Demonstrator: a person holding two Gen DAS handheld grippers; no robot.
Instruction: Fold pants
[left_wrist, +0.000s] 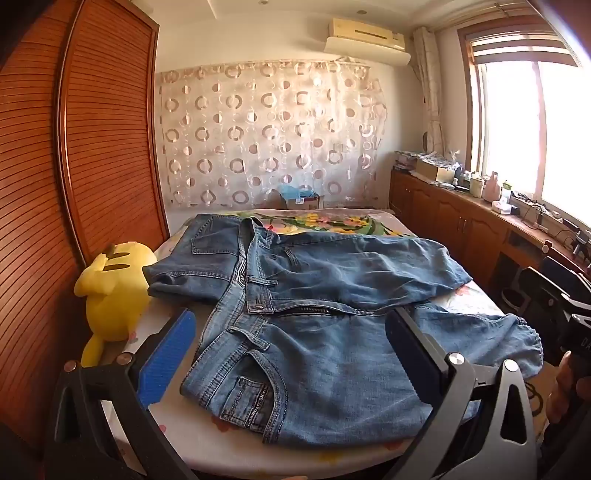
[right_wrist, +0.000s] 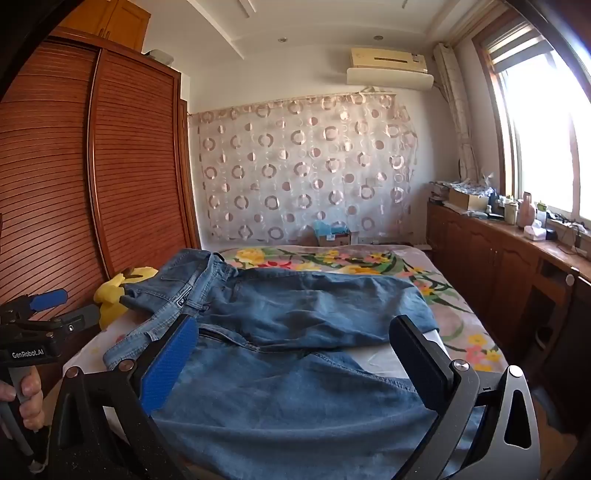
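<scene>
Denim pants (left_wrist: 314, 314) lie on the bed (left_wrist: 221, 446), legs running rightward; left gripper (left_wrist: 291, 350) faces the waistband, right gripper (right_wrist: 295, 365) the legs, both jaws apart, empty.

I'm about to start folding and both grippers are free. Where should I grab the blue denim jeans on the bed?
Probably take the blue denim jeans at the near waistband corner, coming from the yellow plush toy's side. The band lies flat with its edge exposed there; the open left gripper hangs just above.
</scene>
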